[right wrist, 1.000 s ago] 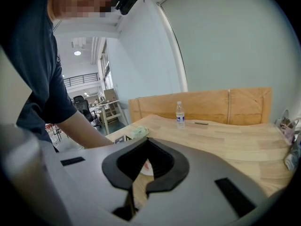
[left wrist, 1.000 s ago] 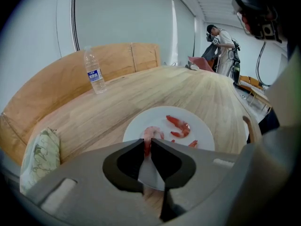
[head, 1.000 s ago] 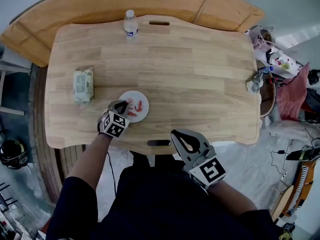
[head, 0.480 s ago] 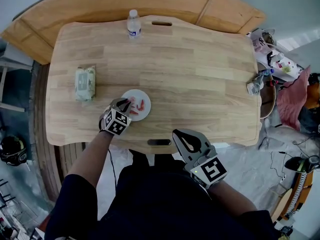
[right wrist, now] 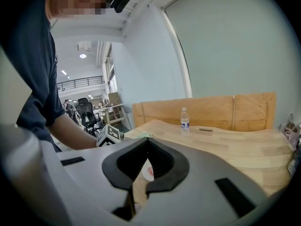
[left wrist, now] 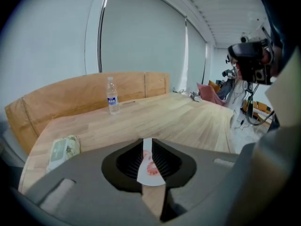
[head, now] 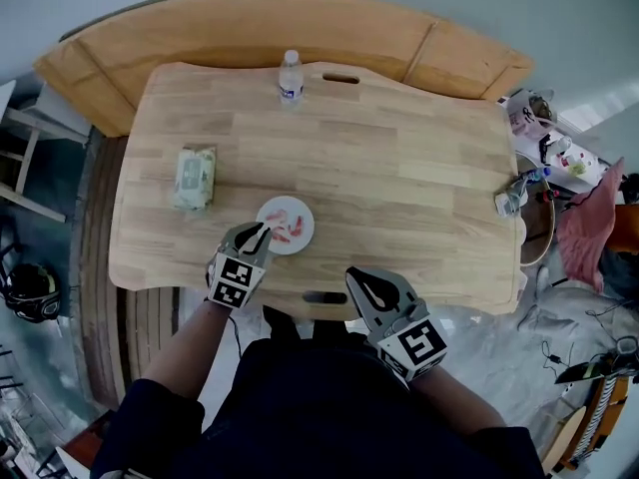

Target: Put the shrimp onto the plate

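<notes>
The plate (head: pixel 286 215) lies on the worktop (head: pixel 399 168) close to its near edge, a little left of the middle. The shrimp (head: pixel 290 231) lie on the plate as a few red pieces, well inside its rim.

The left gripper (head: pixel 262 231) comes in over the near edge, and its tips reach the plate's near-left rim. In the left gripper view its jaws stand a narrow slit apart and hold nothing; the plate and the shrimp show through the gap.

The right gripper (head: pixel 357 275) hangs off the worktop, above the person's lap. Its tips are just at the near edge, beside the handle slot (head: pixel 324 296) cut there. Its jaws are together with nothing in them.

Bare wood stretches from the plate to the right edge and toward the far edge. A pack of wipes (head: pixel 195 178) lies to the left of the plate, apart from it and near the left edge. A water bottle (head: pixel 291 76) stands upright at the far edge, next to a second slot (head: pixel 340 79). A few small things (head: pixel 511 200) sit at the right edge. A curved wooden bench (head: pixel 250 23) wraps round the far side.
</notes>
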A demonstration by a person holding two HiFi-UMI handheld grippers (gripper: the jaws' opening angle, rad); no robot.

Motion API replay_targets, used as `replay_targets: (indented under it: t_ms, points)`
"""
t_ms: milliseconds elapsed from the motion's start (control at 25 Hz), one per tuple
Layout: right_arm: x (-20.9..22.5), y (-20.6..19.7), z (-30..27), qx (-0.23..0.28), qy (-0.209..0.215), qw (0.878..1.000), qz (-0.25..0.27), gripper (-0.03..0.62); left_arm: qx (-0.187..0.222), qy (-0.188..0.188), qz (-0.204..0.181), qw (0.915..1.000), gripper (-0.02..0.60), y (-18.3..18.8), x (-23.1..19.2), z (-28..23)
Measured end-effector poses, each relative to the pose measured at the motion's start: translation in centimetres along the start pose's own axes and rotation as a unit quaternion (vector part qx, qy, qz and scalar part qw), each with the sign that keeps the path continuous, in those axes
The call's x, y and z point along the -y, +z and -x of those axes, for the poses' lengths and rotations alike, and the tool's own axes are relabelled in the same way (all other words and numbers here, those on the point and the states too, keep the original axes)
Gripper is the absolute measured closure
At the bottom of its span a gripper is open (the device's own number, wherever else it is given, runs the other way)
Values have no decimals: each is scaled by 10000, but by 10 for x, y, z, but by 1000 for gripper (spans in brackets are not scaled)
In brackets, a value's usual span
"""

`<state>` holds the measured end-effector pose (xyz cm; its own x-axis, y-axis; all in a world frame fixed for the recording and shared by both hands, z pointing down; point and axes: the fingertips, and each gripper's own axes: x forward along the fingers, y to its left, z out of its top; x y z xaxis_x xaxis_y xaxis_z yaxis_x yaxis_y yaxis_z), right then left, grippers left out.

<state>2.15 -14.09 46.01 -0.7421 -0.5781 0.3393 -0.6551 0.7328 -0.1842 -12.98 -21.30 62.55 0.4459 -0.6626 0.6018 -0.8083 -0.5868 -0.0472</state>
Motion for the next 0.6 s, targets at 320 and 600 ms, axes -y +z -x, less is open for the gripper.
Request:
replay_targets:
  t_ms: [320,600]
  points:
    - [-19,12,-5,138,166,9997,125,583,846,-20,238,9961,528,67,29,85]
    - [-42,24,-20,247,429,9983,314,583,1302,-155,380,9906,531,110,55,143]
